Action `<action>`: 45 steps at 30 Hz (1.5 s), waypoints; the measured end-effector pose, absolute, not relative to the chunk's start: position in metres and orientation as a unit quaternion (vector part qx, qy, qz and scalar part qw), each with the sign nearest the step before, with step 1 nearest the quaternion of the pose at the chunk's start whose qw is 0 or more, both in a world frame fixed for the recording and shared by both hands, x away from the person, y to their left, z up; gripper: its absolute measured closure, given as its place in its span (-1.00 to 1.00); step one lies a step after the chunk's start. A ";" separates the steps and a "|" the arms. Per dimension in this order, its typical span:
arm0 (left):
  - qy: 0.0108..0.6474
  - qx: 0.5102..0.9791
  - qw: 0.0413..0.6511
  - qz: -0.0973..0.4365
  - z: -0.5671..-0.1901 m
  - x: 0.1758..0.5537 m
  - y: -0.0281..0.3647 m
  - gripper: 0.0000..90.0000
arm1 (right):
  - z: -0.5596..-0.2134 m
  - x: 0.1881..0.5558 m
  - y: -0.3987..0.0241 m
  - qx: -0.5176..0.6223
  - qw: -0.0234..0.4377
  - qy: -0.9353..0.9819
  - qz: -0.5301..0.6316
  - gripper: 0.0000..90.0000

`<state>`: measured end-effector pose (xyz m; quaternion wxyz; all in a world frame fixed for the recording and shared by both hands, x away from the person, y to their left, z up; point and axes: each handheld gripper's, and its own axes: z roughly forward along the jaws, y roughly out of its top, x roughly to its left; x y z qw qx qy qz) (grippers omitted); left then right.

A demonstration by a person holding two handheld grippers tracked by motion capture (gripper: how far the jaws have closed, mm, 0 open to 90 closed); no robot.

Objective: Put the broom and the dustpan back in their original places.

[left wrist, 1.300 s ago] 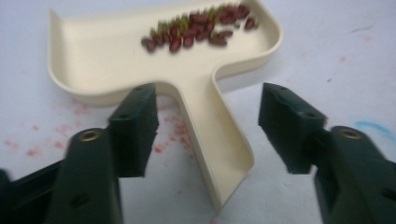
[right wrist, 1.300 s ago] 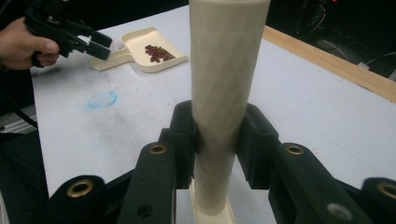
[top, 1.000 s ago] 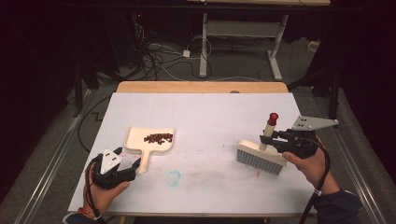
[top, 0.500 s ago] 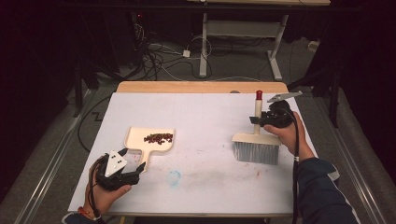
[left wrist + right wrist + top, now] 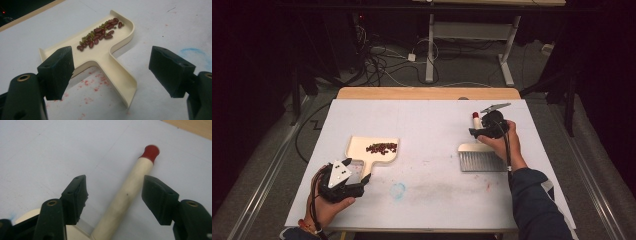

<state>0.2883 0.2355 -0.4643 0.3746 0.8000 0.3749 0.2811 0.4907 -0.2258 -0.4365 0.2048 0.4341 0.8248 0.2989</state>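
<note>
Brush (image 5: 481, 159) now lies flat at centre-right; right gripper (image 5: 113, 195) wide around its handle. Left gripper (image 5: 110, 72) wide before dustpan (image 5: 105, 56). Judged: release step; withdraw next.

Both tongs are black: left tongs (image 5: 110, 72) with square pads and brass-ringed screw holes, right tongs (image 5: 116, 200) alike, grey three-cornered plates on top. Dark blue sleeve (image 5: 532, 200) on the right arm.
</note>
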 end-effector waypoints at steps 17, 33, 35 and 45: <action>0.370 0.809 0.362 0.279 -0.468 0.282 0.229 -0.56 | -0.434 0.463 -0.227 0.440 0.250 0.775 0.379 -0.22; 0.359 0.822 0.344 0.278 -0.472 0.280 0.223 -0.56 | -0.417 0.447 -0.232 0.454 0.278 0.728 0.432 -0.61; 0.357 0.824 0.341 0.277 -0.473 0.280 0.222 -0.56 | -0.416 0.445 -0.232 0.456 0.283 0.724 0.433 -0.65; 0.355 0.825 0.343 0.276 -0.473 0.279 0.222 -0.56 | -0.405 0.433 -0.228 0.433 0.300 0.727 0.441 -0.65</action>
